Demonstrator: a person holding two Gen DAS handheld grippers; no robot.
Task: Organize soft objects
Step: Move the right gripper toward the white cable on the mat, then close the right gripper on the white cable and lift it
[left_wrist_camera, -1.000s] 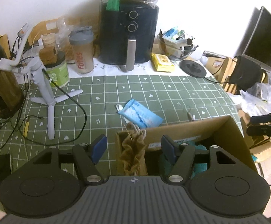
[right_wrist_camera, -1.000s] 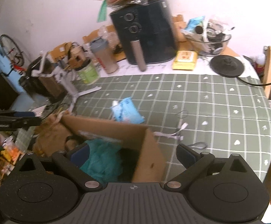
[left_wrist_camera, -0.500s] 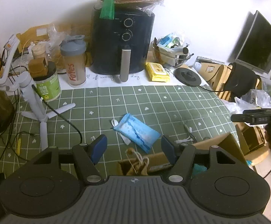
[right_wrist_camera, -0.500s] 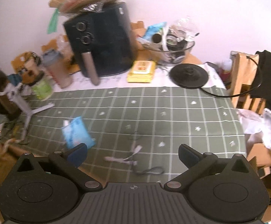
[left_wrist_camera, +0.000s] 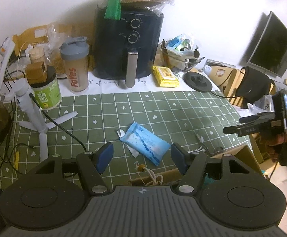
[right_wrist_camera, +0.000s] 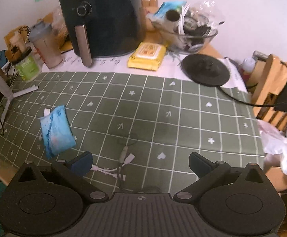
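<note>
At 6 o'clock of the left wrist view, the left gripper point(left_wrist_camera: 141, 155) is hanging spread and empty, having risen from the cardboard box point(left_wrist_camera: 242, 156), which is now sliding to the 5 o'clock edge. The blue soft pack point(left_wrist_camera: 144, 143) is lying on the green tablecloth point(left_wrist_camera: 163, 110) just ahead.

Across the right wrist view, the right gripper point(right_wrist_camera: 140, 163) is also spread and empty; it has swung off the box, with the pack now at 9 o'clock. Judgement: the pack is the next pick.

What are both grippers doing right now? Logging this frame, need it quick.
Left gripper: open, holding nothing.
Right gripper: open, holding nothing.
</note>
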